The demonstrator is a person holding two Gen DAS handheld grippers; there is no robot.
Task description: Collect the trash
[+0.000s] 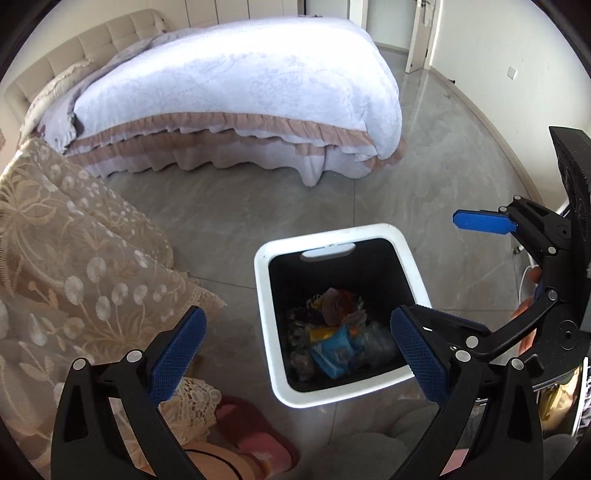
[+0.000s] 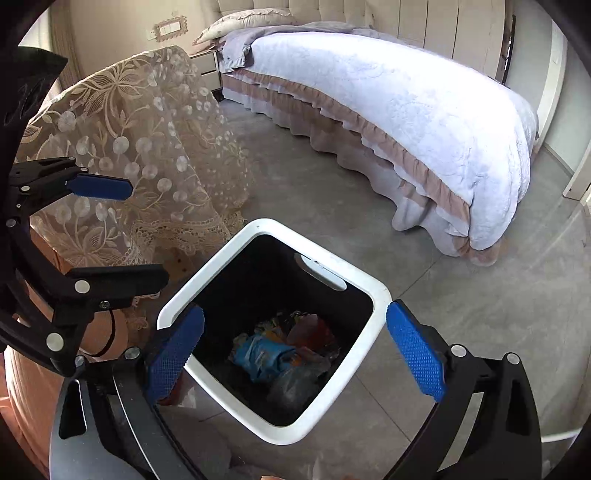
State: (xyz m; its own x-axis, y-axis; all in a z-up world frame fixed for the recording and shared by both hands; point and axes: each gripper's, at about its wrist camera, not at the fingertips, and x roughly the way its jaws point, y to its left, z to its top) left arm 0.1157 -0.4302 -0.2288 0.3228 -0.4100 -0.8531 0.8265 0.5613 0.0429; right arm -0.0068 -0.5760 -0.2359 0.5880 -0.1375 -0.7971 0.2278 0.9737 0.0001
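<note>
A white-rimmed trash bin with a black inside stands on the grey floor; it also shows in the right wrist view. Crumpled wrappers, one blue, lie at its bottom, and show in the right wrist view. My left gripper is open and empty above the bin's left side. My right gripper is open and empty right over the bin opening. The right gripper's blue pad shows in the left wrist view, and the left gripper's pad in the right wrist view.
A bed with a white quilt fills the far side. A lace-covered table or chair stands left of the bin. A pink slipper is on the floor by the bin. A doorway is far right.
</note>
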